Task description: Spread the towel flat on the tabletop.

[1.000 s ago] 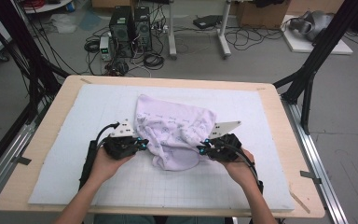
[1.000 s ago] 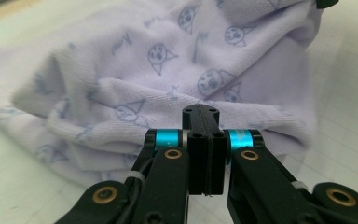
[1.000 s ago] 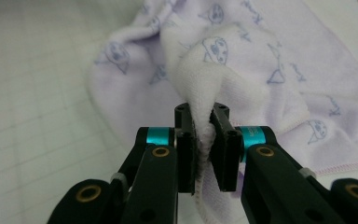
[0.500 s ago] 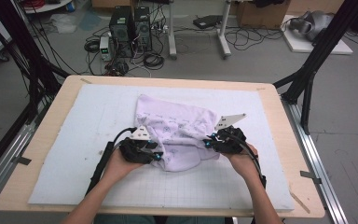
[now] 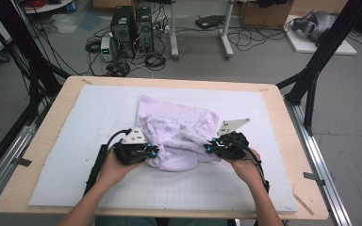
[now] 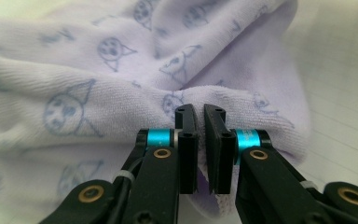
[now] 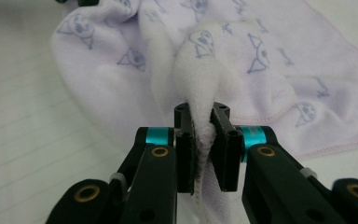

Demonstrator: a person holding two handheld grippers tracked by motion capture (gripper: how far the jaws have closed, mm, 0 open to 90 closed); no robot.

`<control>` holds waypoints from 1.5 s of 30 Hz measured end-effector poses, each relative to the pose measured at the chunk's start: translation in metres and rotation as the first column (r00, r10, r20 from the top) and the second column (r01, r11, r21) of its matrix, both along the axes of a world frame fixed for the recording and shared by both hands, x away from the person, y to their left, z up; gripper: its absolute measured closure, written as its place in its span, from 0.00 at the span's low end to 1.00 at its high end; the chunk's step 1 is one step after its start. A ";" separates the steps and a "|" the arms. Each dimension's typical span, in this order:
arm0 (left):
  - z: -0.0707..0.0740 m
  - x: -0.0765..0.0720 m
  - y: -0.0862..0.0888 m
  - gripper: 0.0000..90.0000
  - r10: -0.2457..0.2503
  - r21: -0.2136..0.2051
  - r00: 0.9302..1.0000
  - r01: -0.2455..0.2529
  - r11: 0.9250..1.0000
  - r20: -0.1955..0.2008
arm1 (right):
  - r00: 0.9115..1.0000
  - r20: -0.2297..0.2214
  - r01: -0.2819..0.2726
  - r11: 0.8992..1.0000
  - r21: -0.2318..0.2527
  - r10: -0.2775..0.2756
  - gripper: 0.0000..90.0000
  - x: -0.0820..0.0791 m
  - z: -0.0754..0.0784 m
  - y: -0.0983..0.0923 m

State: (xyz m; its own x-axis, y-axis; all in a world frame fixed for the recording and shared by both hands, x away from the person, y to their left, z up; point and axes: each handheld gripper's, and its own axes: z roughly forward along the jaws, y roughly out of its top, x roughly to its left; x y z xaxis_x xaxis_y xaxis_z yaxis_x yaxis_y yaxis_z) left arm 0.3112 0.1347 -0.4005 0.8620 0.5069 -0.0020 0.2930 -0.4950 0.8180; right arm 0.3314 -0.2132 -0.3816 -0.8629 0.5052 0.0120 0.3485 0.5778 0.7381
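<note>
A lavender towel (image 5: 176, 129) printed with small cat faces lies bunched on the white mat (image 5: 75, 141). My left gripper (image 5: 154, 151) is at the towel's near left edge. In the left gripper view its jaws (image 6: 200, 114) have just been closing and now stand almost together, pinching a thin edge of the towel (image 6: 74, 84). My right gripper (image 5: 208, 147) is at the near right edge. In the right gripper view that gripper (image 7: 201, 112) is shut on a raised fold of the towel (image 7: 261, 60), which bulges up out of the jaws.
The mat covers a wooden table (image 5: 42, 155) with a bare rim all round. Black frame legs (image 5: 311, 80) stand at the far corners. Computers and cables (image 5: 132, 28) lie on the floor beyond the table.
My left gripper slid right along the towel's near edge, then came back a little to the left. The right gripper has kept its place with the fold in it.
</note>
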 end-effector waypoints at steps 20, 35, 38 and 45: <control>-0.010 0.035 0.045 0.92 0.216 0.042 0.976 -0.215 0.976 -0.033 | 0.993 -0.060 0.098 0.993 -0.071 -0.103 0.90 0.057 -0.023 -0.001; 0.010 0.012 0.081 0.63 0.224 0.000 0.974 -0.225 0.974 -0.023 | 0.997 0.052 0.055 0.997 0.049 -0.058 0.73 0.018 0.006 -0.014; 0.007 0.004 0.081 0.65 0.201 0.007 0.979 -0.201 0.980 -0.024 | 0.997 0.072 0.013 0.998 0.069 -0.018 0.72 0.003 0.006 -0.013; -0.024 0.003 0.061 0.64 0.116 0.047 0.990 -0.112 0.993 -0.080 | 0.999 -0.017 -0.051 0.999 0.003 0.051 0.71 -0.003 -0.032 0.005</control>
State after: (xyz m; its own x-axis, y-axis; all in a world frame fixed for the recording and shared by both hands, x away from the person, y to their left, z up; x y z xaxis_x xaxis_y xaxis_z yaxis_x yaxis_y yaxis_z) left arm 0.3144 0.1962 -0.4250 0.7964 0.6030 -0.0467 0.4148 -0.4883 0.7678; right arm 0.3286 -0.2082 -0.4131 -0.8873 0.4604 0.0281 0.3312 0.5935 0.7335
